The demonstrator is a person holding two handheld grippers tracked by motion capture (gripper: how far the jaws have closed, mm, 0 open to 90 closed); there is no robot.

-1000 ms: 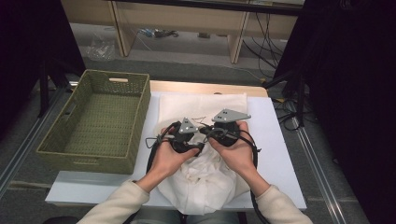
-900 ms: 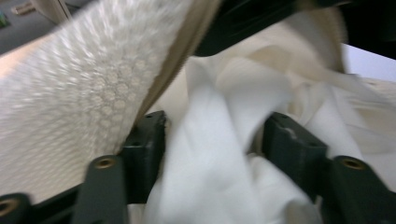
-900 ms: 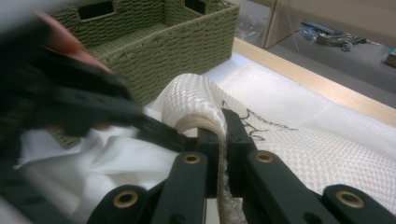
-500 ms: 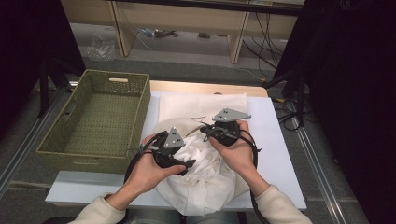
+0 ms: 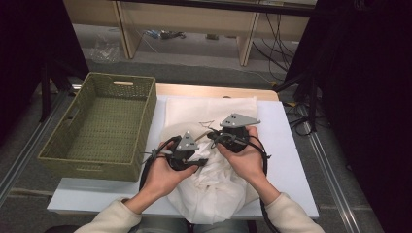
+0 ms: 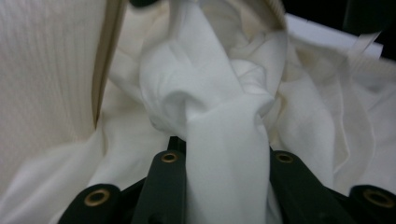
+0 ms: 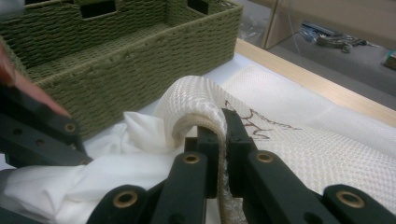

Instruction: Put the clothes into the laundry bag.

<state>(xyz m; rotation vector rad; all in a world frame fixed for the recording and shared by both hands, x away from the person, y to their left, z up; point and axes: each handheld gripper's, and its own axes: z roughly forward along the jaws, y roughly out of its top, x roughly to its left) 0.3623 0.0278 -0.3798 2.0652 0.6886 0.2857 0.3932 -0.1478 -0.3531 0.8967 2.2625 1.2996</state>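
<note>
Fingers of the right gripper [image 7: 223,154] are clamped on the folded rim of a cream mesh laundry bag [image 7: 299,140], holding its mouth up off the surface [image 5: 291,160]. Fingers of the left gripper [image 6: 224,158] have just been closing, with a bunched fold of the white garment [image 6: 224,107] between them; they appear to pinch it. In the high view the garment [image 5: 214,194] lies heaped at the near edge of the surface, partly over the bag [image 5: 194,111], which is spread flat beside the green woven basket [image 5: 104,131]. Judgement: stuffing is at an early stage; most of the garment sits outside the bag. Left: feed the cloth through the held-open mouth.
</note>
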